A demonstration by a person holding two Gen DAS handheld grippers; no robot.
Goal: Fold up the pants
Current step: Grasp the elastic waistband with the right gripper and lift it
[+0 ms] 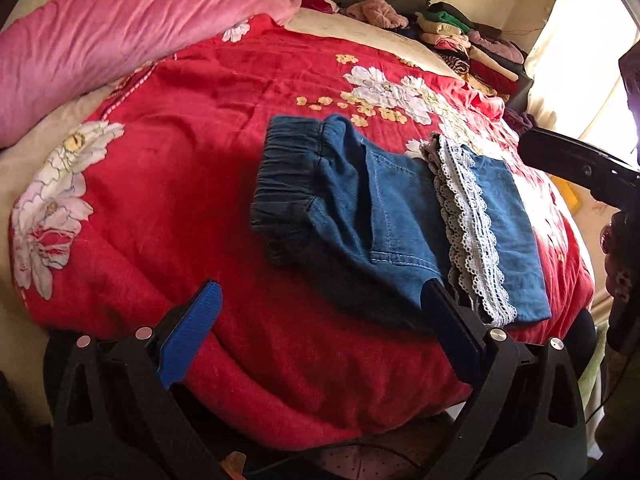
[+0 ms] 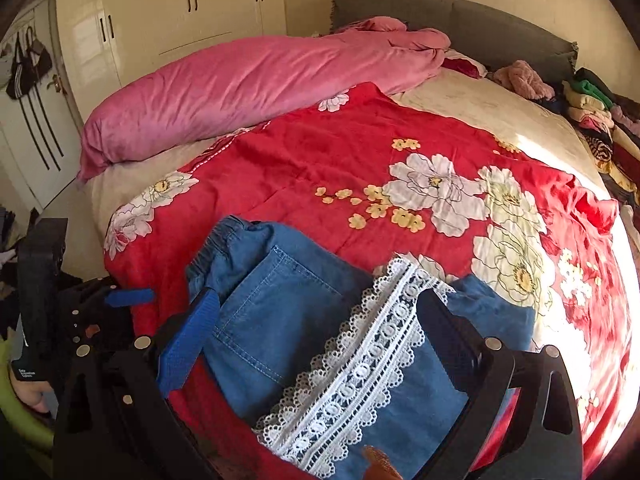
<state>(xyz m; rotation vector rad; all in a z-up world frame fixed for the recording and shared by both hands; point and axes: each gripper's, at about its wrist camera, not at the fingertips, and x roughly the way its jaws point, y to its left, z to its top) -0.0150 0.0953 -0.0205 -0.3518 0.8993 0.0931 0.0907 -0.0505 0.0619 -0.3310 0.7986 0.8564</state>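
Blue denim pants (image 1: 384,216) with white lace trim (image 1: 468,224) lie folded on the red floral blanket (image 1: 192,128), waistband to the left. My left gripper (image 1: 324,300) is open and empty, just in front of the pants' near edge. My right gripper (image 2: 320,316) is open, its fingers straddling the pants (image 2: 280,312) and the lace band (image 2: 360,368) from above without closing on them. The left gripper also shows at the left edge of the right wrist view (image 2: 120,300).
A long pink pillow (image 2: 248,88) lies across the bed's far side. A pile of folded clothes (image 1: 464,44) sits at the back right by the grey headboard (image 2: 460,20). Wardrobe doors (image 2: 180,12) stand behind the bed.
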